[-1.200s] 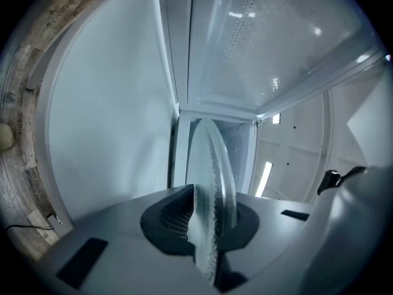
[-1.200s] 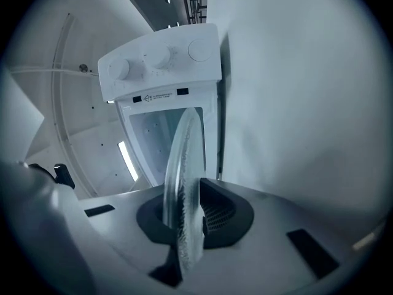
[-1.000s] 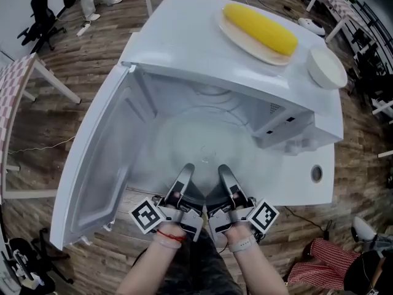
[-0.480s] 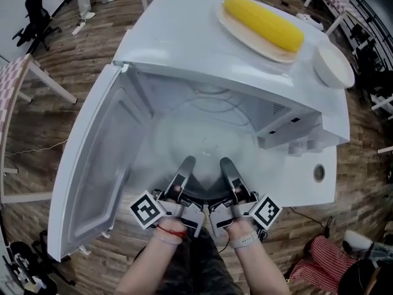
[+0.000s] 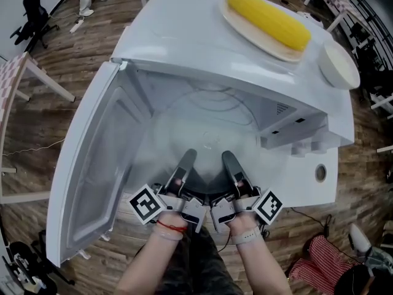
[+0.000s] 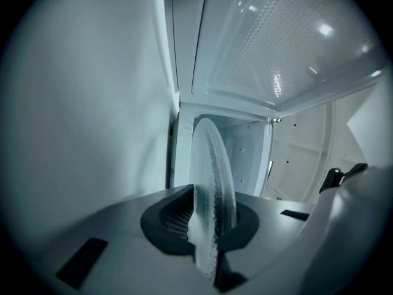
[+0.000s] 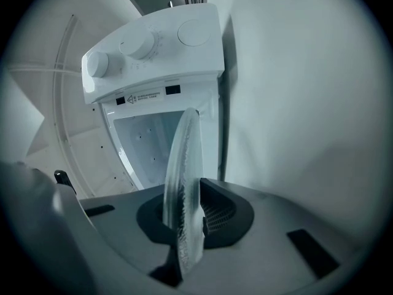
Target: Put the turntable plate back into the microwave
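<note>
The clear glass turntable plate (image 5: 202, 134) lies flat in the mouth of the white microwave (image 5: 184, 42), and its far part reaches into the cavity. My left gripper (image 5: 186, 160) is shut on the plate's near rim, left of centre. My right gripper (image 5: 229, 160) is shut on the same rim just to the right. The left gripper view has the plate (image 6: 212, 158) edge-on between the jaws of the left gripper (image 6: 212, 226). In the right gripper view the plate (image 7: 184, 158) stands the same way in the right gripper (image 7: 187, 226).
The microwave door (image 5: 92, 165) hangs wide open on the left. The control panel with knobs (image 7: 141, 42) is on the right side. On top of the microwave rest a plate with a corn cob (image 5: 268, 20) and a white bowl (image 5: 339, 63). Wooden floor surrounds it.
Both grippers have eased a little forward with the plate toward the cavity. Their hold is unchanged.
</note>
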Available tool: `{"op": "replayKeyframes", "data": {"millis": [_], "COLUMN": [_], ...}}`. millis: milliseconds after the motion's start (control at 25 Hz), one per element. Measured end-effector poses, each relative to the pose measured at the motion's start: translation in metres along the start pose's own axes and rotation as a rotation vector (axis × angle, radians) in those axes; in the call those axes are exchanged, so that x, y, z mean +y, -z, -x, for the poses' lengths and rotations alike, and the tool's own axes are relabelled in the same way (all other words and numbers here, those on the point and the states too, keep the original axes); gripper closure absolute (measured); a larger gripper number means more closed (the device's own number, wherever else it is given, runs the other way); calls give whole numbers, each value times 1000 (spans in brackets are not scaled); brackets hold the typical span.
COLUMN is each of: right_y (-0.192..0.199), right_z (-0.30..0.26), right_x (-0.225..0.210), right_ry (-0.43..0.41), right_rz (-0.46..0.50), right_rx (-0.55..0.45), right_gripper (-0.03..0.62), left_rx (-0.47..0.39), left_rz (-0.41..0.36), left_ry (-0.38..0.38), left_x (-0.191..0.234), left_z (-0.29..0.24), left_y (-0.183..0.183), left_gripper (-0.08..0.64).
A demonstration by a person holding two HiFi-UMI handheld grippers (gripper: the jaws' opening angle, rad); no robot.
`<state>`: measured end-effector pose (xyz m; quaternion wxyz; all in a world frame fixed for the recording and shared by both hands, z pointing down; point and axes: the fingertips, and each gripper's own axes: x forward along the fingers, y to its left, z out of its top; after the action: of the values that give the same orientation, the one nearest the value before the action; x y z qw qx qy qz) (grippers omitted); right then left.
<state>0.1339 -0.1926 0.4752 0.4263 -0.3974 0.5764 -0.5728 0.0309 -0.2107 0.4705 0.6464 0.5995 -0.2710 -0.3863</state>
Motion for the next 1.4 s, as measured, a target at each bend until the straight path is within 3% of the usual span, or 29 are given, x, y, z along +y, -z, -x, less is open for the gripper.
{"op": "replayKeyframes", "data": {"millis": [520,720,1200,1400], "right_y": [-5,3,6,5], "right_z": [-4,-1,2,2], "right_x": [5,5,2,3], "right_ry": [7,2,7,-8], "right_rz": [48,12,19,4], "right_rx": [-25,-5,20,9], "right_gripper": [551,551,552,552], "left_rx": [-41,-49,-37,-9], "left_rz": [34,20,-13,6], "left_ry": [7,10,11,22], "left_x": [1,0,0,-1], "left_z": [-15,-21,-23,-24], "left_y": [-12,-14,-12,-12], "left_gripper": [528,528,528,528]}}
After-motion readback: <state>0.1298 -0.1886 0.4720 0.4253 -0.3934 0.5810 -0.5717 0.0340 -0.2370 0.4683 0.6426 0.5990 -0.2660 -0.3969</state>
